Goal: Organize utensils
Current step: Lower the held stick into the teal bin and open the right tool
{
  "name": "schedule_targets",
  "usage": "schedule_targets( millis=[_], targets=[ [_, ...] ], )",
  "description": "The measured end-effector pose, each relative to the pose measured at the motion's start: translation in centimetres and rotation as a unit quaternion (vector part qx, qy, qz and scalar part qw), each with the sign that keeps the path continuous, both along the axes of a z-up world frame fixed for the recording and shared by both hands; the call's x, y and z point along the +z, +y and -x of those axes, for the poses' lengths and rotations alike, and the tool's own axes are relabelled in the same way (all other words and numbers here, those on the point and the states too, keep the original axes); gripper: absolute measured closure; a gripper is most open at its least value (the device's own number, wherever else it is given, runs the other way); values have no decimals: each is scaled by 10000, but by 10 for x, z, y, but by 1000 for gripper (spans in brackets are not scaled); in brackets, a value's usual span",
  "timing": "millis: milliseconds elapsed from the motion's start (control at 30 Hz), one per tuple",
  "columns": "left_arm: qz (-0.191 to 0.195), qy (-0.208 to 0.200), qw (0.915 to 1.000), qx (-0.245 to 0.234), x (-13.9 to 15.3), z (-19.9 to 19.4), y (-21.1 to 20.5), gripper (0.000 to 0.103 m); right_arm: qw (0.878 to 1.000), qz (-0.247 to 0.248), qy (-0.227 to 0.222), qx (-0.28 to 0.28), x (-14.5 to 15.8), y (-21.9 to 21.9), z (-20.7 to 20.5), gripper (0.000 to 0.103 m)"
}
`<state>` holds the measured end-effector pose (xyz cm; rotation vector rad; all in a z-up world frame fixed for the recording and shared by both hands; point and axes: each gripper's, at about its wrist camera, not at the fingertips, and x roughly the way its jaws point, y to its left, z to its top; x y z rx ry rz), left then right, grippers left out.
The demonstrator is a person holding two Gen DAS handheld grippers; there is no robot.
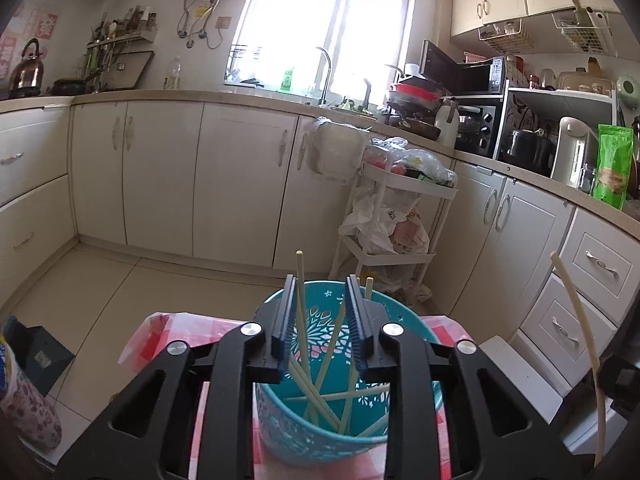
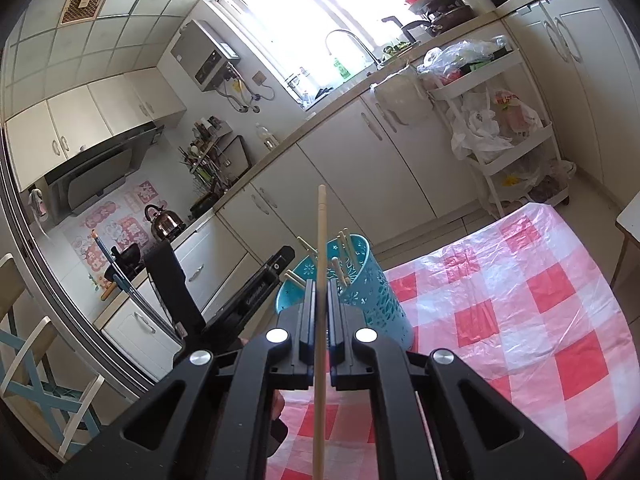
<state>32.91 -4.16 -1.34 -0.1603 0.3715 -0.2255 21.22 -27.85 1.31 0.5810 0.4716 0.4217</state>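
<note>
A teal cut-out utensil holder (image 1: pixel 320 436) stands on the red-and-white checked tablecloth (image 1: pixel 176 332), with several pale chopsticks (image 1: pixel 320 376) inside. My left gripper (image 1: pixel 322 292) is open, its jaws just above the holder's mouth with nothing held between them. My right gripper (image 2: pixel 320 292) is shut on a single pale chopstick (image 2: pixel 321 240), held upright near the holder (image 2: pixel 372 300). That chopstick also shows at the right edge of the left wrist view (image 1: pixel 580 316). The left gripper's black body (image 2: pixel 256 292) shows left of the holder in the right wrist view.
The checked tablecloth (image 2: pixel 520 300) covers the table to the right of the holder. A white rolling cart (image 1: pixel 400 216) with bags stands by the cream cabinets (image 1: pixel 240 176). A chair (image 2: pixel 40 380) stands at the left. A floral container (image 1: pixel 28 408) is at the left.
</note>
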Motion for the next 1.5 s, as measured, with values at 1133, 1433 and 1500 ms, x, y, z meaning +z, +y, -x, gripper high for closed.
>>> schedule_targets(
  millis=[1133, 1433, 1500],
  targets=[
    [622, 1352, 9874, 537, -116, 68, 67, 35, 9932, 582, -879, -494, 19, 88, -130, 97],
    [1077, 1635, 9784, 666, -129, 63, 84, 33, 9913, 1217, -455, -228, -10, 79, -111, 77],
    [1075, 1612, 9786, 695, -129, 65, 85, 33, 9912, 1232, -375, -317, -10, 65, -97, 76]
  ],
)
